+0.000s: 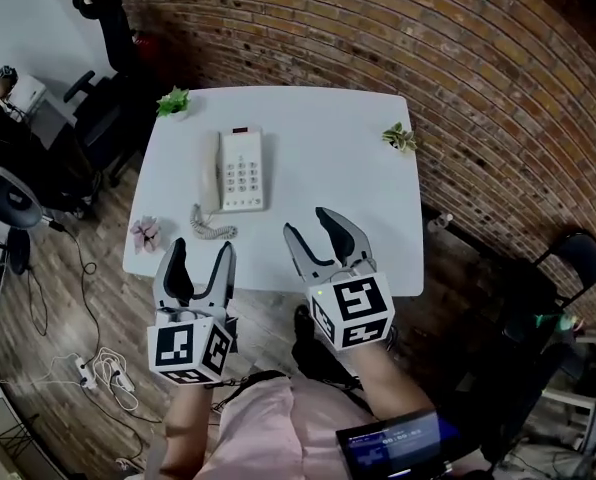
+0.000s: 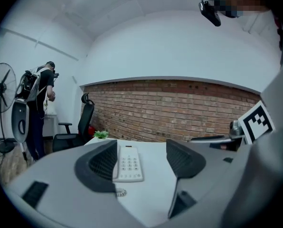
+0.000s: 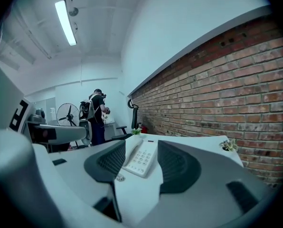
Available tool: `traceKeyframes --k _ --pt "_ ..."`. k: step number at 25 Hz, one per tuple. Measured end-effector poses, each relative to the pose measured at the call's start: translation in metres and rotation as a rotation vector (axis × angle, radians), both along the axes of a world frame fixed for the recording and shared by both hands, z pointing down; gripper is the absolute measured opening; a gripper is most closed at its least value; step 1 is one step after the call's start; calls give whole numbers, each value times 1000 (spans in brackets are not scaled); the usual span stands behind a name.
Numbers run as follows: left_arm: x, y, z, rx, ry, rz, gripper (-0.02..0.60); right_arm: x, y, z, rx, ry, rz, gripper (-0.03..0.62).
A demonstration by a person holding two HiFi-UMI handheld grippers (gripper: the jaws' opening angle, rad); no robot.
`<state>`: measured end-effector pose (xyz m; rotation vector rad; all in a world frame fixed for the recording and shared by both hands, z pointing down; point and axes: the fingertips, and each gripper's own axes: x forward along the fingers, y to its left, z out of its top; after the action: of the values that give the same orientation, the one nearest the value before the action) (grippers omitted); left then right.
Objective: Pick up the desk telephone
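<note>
The left gripper [image 1: 202,248] holds its grey plastic jaws apart with nothing between them. Its own view shows two dark pads with a fine grid texture framing only bare tabletop, the telephone far beyond. The right gripper [image 1: 308,220] is likewise open and empty, its curved pads apart around a distant view of the same telephone. Both hover at the near edge of the white, smooth-topped table with rounded corners [image 1: 328,168], apart from everything on it.

The cream-white rectangular plastic desk telephone [image 1: 240,171] lies flat toward the table's middle, at about 12 o'clock from the left gripper and 11 o'clock from the right. Its slim handset [image 1: 210,173] rests along the left side, with a grid of small keys and a thin dark-red strip at the top edge. The springy coiled cord [image 1: 213,226] loops off the near end, closest to the left gripper.

This reads as the approach: no contact yet. The next move likely calls for carrying both grippers forward, one to each long side of the body, then closing evenly. The casing looks hard and slick, and the handset probably sits loose, so a level lift seems wise.

A small green potted plant [image 1: 174,101] stands at the far-left corner, another [image 1: 399,138] at 3 o'clock from the telephone, and a pink flower [image 1: 145,233] at its 7 o'clock.
</note>
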<state>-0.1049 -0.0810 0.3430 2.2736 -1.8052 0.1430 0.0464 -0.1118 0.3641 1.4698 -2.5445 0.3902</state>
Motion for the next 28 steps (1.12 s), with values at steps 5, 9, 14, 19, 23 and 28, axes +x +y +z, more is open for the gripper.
traceKeyframes --k 5,9,14,19,23,28 --pt "-4 -39 -19 41 -1 -17 330 -6 -43 -21 43 -6 -20 218" --pt "-3 -60 -35 68 9 -9 335 -10 -67 -36 72 -2 -29 219" --pt "-20 -93 -43 86 25 -11 339 -27 -98 -42 80 9 -33 219" --pt "-32 -134 -21 44 52 18 342 -44 -130 -21 44 26 -21 221" --pt "-37 -163 7 -23 58 58 347 -54 -154 3 -19 35 -5 224" --pt "-43 -202 46 -112 81 101 359 -64 -186 37 -98 34 9 238"
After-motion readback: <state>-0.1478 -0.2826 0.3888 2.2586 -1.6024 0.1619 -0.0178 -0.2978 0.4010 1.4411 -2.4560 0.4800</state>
